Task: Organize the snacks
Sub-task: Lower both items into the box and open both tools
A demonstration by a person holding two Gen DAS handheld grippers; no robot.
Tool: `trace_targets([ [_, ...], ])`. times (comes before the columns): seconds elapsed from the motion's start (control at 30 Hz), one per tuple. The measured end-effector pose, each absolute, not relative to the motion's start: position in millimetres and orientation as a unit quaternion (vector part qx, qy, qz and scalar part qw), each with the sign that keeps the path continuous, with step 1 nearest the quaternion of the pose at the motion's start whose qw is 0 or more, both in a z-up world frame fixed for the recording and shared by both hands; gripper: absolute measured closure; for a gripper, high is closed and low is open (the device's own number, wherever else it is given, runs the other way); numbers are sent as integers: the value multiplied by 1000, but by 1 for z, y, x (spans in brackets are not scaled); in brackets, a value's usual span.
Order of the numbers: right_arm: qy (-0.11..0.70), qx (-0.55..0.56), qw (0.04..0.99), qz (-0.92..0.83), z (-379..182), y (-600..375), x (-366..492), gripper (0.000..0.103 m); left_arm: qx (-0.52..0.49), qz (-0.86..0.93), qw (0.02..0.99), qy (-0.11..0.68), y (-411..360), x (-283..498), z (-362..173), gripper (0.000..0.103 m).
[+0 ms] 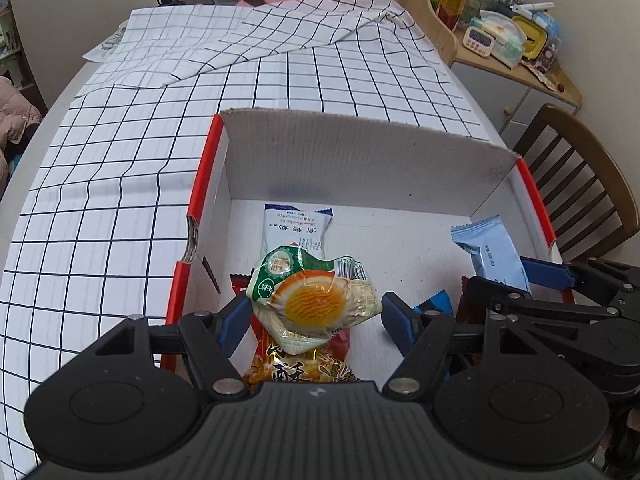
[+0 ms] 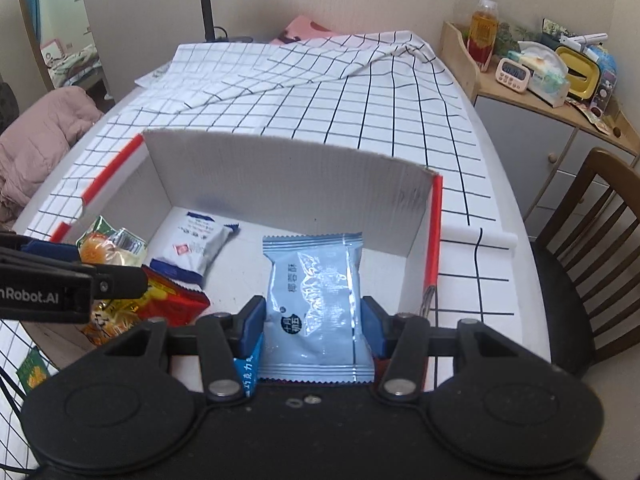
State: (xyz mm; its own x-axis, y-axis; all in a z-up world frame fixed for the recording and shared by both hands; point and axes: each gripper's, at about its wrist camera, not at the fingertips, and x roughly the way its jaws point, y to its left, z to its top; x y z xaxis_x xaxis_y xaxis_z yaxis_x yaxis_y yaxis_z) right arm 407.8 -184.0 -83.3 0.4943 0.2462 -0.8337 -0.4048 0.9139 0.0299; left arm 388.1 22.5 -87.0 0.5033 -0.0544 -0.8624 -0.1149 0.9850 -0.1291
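A white cardboard box with red edges [image 1: 360, 160] [image 2: 288, 176] stands open on the checked tablecloth. My left gripper [image 1: 316, 312] is over the box; its left pad touches a green-and-white egg snack packet [image 1: 316, 296] and the right pad stands a little off it, so the grip is unclear. My right gripper [image 2: 314, 320] is shut on a light blue snack packet [image 2: 316, 300] [image 1: 492, 252] above the box's right side. A white-and-blue packet [image 1: 296, 228] [image 2: 196, 244] and a red-orange packet [image 1: 304, 368] [image 2: 168, 300] lie on the box floor.
A wooden chair [image 1: 580, 184] [image 2: 592, 248] stands at the table's right. A side cabinet [image 2: 552, 120] holds a timer, a bottle and clutter. A folded part of the cloth [image 1: 248, 40] lies at the table's far end. A lamp stem [image 2: 208, 0] rises behind.
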Motion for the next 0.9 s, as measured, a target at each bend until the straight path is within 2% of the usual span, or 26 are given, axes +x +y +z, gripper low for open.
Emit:
trace_targets([
  [0.37, 469, -82, 861, 177, -87, -186, 407, 48, -98, 25, 856, 507, 28, 387, -93, 31],
  [0.47, 466, -78, 864, 173, -83, -187, 403, 44, -99, 23, 862, 497, 28, 382, -86, 31],
  [0.83, 453, -44, 871, 186, -55, -201, 379, 42, -103, 15, 878, 467, 29, 352, -59, 31],
  [0.87, 450, -41, 872, 189, -51, -202, 376, 41, -103, 15, 880, 464, 30, 348, -56, 31],
  [0.9, 447, -37, 873, 190, -48, -204, 371, 33, -104, 14, 881, 461, 30, 344, -52, 31],
])
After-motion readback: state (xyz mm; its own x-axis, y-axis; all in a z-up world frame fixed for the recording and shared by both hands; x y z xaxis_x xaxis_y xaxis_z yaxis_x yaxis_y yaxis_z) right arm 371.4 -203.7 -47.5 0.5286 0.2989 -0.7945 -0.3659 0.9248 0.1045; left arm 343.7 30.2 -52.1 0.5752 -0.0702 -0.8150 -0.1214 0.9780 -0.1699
